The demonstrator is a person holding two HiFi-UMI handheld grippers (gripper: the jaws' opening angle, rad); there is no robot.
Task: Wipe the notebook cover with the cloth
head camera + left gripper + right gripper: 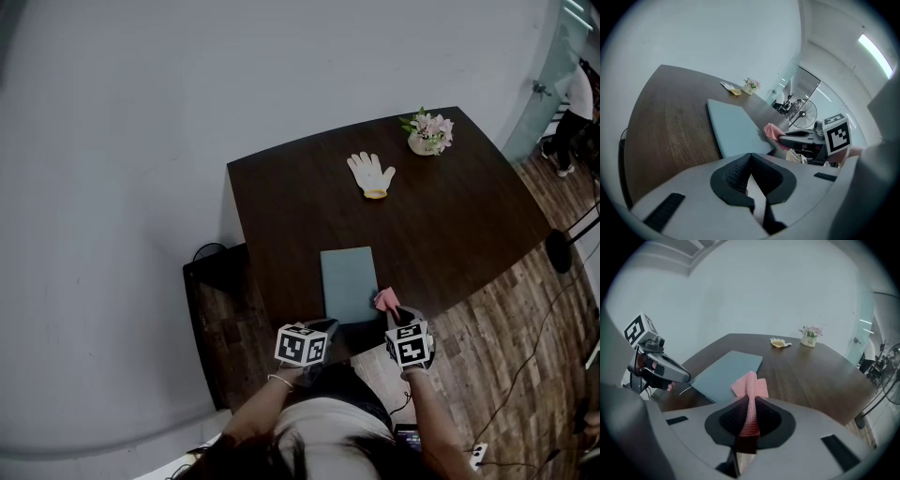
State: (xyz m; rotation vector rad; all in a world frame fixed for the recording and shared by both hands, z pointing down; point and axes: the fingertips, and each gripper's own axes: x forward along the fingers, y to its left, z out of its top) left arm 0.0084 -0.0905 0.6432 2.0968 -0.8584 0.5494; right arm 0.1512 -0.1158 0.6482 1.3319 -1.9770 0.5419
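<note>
Two grippers hover at the near edge of the table. Your right gripper is clenched on the pink cloth: a fold runs down between its pads, and the free end fans out ahead of the tips. Your left gripper has its pads pressed together at the tips with nothing between them.

The head view puts the cloth at the near right corner of the notebook, but it does not show whether the two touch. That view also hides both sets of pads under the marker cubes; only the gripper views show them. The left gripper view alone takes in a standing fan beyond the table.

The notebook lies closed and flat, one short side along the near edge. Its cover is plain pale blue-grey. A white glove and a small pot of flowers sit towards the far edge, well apart from it.
</note>
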